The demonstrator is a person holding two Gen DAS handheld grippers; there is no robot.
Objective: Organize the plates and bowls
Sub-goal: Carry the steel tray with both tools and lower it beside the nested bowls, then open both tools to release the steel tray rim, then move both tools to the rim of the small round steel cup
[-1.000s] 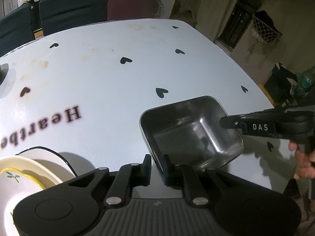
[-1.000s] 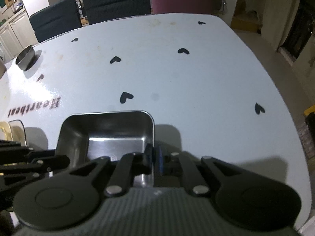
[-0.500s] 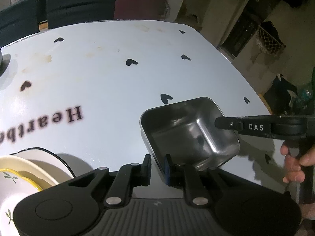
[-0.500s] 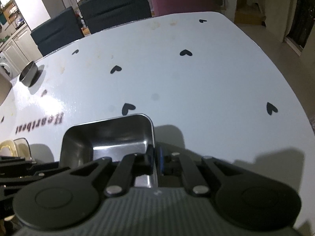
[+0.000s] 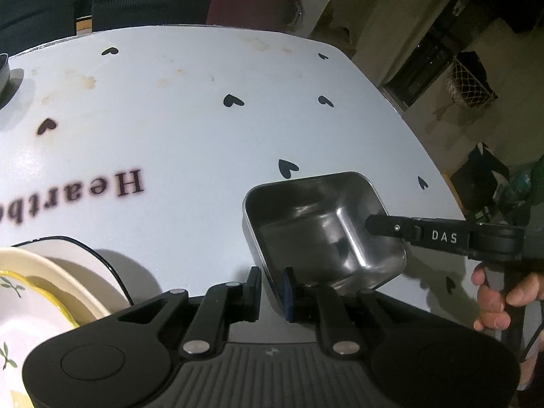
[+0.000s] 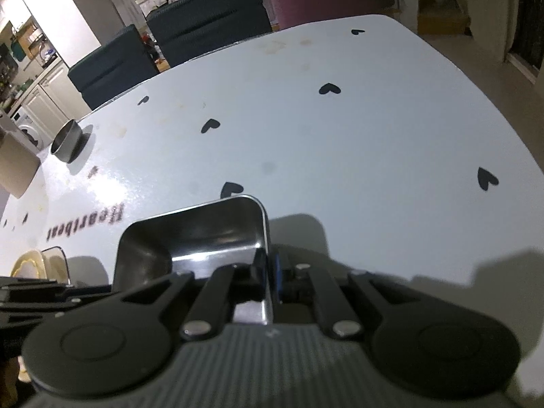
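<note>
both grippers clamp one steel tray (image 5: 323,227) above the heart-print table (image 5: 190,129): the left gripper (image 5: 272,284) pinches its near wall, the right gripper (image 6: 268,272) its right rim. the carry looks mid-way; next likely comes a level set-down near the stacked plates (image 5: 40,292)

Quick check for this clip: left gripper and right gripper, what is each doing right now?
Left gripper: closed on the near rim of the steel tray.
Right gripper: closed on the tray's right-hand rim.
</note>
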